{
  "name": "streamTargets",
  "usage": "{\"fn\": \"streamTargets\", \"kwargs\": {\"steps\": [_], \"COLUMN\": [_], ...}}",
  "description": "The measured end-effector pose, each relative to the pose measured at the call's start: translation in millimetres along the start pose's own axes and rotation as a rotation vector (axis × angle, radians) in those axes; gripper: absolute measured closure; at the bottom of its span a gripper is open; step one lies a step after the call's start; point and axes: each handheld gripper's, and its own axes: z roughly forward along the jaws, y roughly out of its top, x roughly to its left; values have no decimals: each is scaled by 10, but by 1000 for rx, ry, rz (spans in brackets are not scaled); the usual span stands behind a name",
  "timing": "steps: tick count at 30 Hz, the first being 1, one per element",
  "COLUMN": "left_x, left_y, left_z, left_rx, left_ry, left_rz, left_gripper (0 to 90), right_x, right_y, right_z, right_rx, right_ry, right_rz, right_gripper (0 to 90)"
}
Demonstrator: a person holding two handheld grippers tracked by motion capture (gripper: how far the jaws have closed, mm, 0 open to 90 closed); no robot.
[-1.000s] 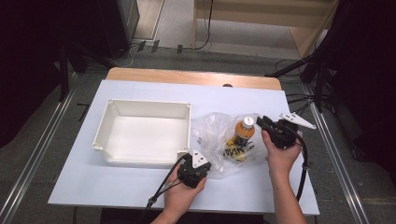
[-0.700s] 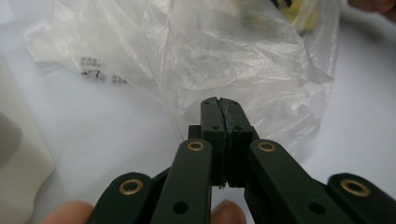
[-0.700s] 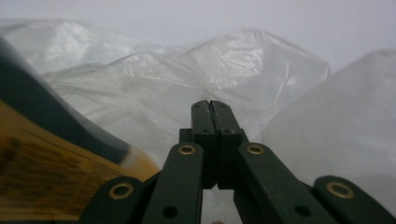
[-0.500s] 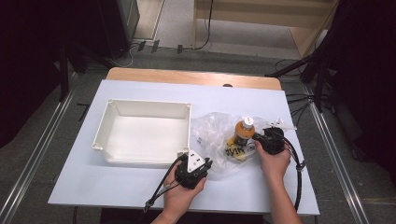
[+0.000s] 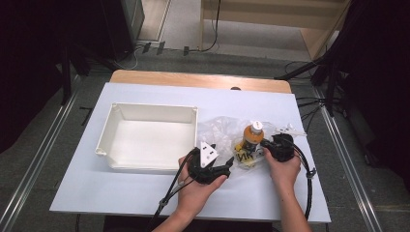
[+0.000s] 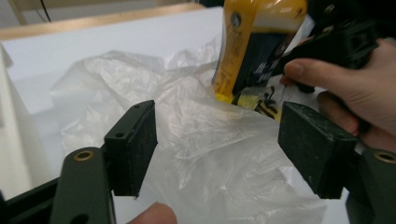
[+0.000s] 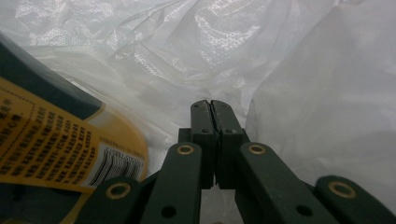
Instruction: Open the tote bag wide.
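The left claw has its two black jaws wide apart, and between them lies the crumpled clear plastic bag, which the pads do not yet press. In the high view the left claw points to the person's right, toward the bag, and the left hand holds it from below with the palm turned up and the forearm coming in from the near edge of the counter. The grey three-cornered plate stands on top of this claw.

The right claw has its jaws pressed together, and a thin fold of the bag seems to be caught between the tips, but I cannot tell this for sure. Just to its left in the right gripper view lies the label of the orange bottle with a white cap. In the high view the right claw points to the person's left, and the right hand grips it from behind with the wrist nearly straight.

The bottle stands inside the bag, between the two claws and nearer to the right one. In the left gripper view the bottle rises beyond the open jaws, beside the fingers of the right hand.

Beyond the left claw, on its far left side, the empty white rectangular plastic tray rests on the white counter, just beside the bag.
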Motion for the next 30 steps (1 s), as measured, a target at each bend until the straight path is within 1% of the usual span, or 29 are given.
{"fn": "streamTargets", "kwargs": {"steps": [1, 2, 3, 4, 5, 6, 7, 8, 9, 10, 11, 12, 13, 14, 15, 16, 17, 19, 21, 22, 23, 25, 26, 27, 29, 30], "left_x": [-13, -26, -29, -29, -31, -31, -32, -29, -17, -5, 17, 17, 28, 36, 47, 47, 61, 74, 103, 132, 143, 152, 158, 165, 164, 161], "left_y": [-28, -57, -118, -118, -149, -176, -201, -222, -237, -245, -250, -250, -257, -270, -293, -293, -315, -333, -346, -359, -360, -361, -362, -361, -362, -363], "left_z": [46, 88, 170, 170, 212, 245, 276, 300, 315, 325, 325, 325, 316, 314, 290, 290, 261, 227, 199, 185, 178, 175, 176, 172, 172, 173], "left_rx": [19, 41, 93, 93, 114, 139, 153, 166, 184, 196, 208, 208, 223, 220, 221, 221, 216, 219, 218, 210, 213, 214, 210, 214, 213, 212], "left_ry": [23, 53, 50, 50, 52, 63, 68, 76, 79, 78, 69, 69, 68, 63, 62, 62, 59, 64, 60, 45, 38, 32, 29, 28, 28, 29], "left_rz": [10, 20, 38, 38, 48, 64, 79, 87, 94, 93, 89, 89, 92, 88, 82, 82, 84, 88, 79, 53, 49, 46, 35, 33, 34, 34], "left_gripper": [317, 385, 548, 612, 612, 651, 687, 741, 818, 818, 867, 884, 895, 895, 900, 900, 900, 900, 900, 900, 900, 900, 900, 900, 900, 900], "right_x": [-2, -3, -3, -3, -6, -14, -27, -40, -82, -82, -111, -111, -145, -145, -186, -186, -217, -224, -239, -251, -252, -250, -248, -248, -240, -216], "right_y": [-2, -4, -7, -7, -7, -4, -1, 2, 6, 6, 9, 9, 11, 11, 15, 15, 17, 17, 16, 13, 11, 10, 3, 3, -11, -28], "right_z": [0, -1, -5, -5, -9, -12, -15, -20, -29, -29, -38, -38, -49, -49, -60, -60, -69, -74, -79, -81, -82, -85, -109, -109, -178, -275], "right_rx": [-2, -3, -1, -1, 3, 8, 15, 21, 23, 23, 21, 21, 13, 13, 6, 6, 2, 3, 1, -5, -6, -7, -23, -23, -74, -113], "right_ry": [2, 3, 5, 5, 10, 22, 31, 37, 43, 43, 31, 31, 2, 2, -15, -15, -38, -44, -59, -70, -73, -73, -45, -45, 10, 25], "right_rz": [-1, -3, -2, -2, -1, 3, 5, 13, 6, 6, 0, 0, -4, -4, 12, 12, 3, 1, -11, -15, -10, -10, -11, -11, -17, -34], "right_gripper": [900, 900, 900, 900, 900, 900, 900, 900, 900, 900, 900, 900, 900, 900, 900, 900, 900, 900, 900, 900, 900, 900, 826, 826, 753, 694]}}
